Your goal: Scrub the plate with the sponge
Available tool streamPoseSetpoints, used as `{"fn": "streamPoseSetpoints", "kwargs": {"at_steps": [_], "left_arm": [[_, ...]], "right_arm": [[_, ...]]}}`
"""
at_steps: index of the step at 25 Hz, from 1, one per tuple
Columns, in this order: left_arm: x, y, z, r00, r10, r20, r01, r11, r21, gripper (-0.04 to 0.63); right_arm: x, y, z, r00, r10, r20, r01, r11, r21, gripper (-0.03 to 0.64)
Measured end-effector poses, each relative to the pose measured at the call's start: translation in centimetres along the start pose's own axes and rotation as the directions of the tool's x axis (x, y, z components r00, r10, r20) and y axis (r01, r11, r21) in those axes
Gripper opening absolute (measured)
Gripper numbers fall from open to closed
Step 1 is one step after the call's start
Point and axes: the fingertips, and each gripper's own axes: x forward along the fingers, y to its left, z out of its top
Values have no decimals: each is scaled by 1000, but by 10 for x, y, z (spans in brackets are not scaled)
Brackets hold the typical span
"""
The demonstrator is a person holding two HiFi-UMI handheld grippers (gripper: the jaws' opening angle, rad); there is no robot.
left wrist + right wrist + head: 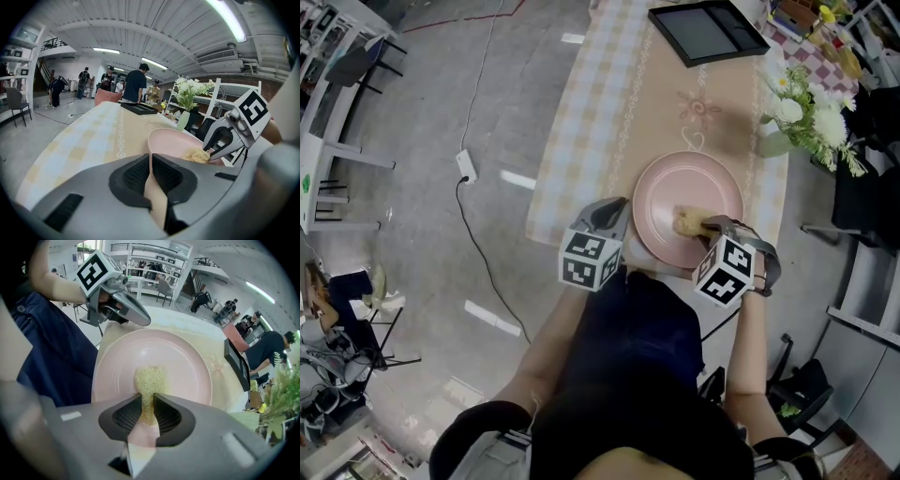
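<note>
A pink plate (687, 208) is seen at the near end of a long table (591, 112), which is covered by a pale checked cloth with a beige middle strip. The plate's near-left rim is clamped by the left gripper (151, 165): in the left gripper view the two dark ribbed pads are closed on the thin pink edge, which stands upright between them. A yellowish, coarse sponge (149, 379) is pinched by the right gripper (147, 401), whose jaws are drawn in against its sides, with the sponge's free end sticking out past the tips. That end is pressed onto the plate's inner surface, a little off centre toward the person's side. From the head view the two grippers are found on opposite sides of the plate, the left at the rim and the right reaching in over the near-right part. Farther along the table a black-framed tray (708, 30) is laid flat, and a vase of white flowers (797, 117) is set near the table's right edge. People are seen standing in the background of both gripper views.
</note>
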Motion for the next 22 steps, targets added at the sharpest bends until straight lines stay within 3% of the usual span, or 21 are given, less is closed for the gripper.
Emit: {"fn": "streamPoseSetpoints", "kwargs": {"at_steps": [8, 22], "left_arm": [[1, 2, 2, 1000, 2, 0, -2, 1000, 2, 26], [2, 1, 3, 1000, -3, 3, 3, 1000, -2, 26]], "right_arm": [[-6, 20, -2, 993, 120, -15, -121, 991, -57, 80], [-21, 48, -2, 955, 296, -24, -297, 949, -105, 80]]}}
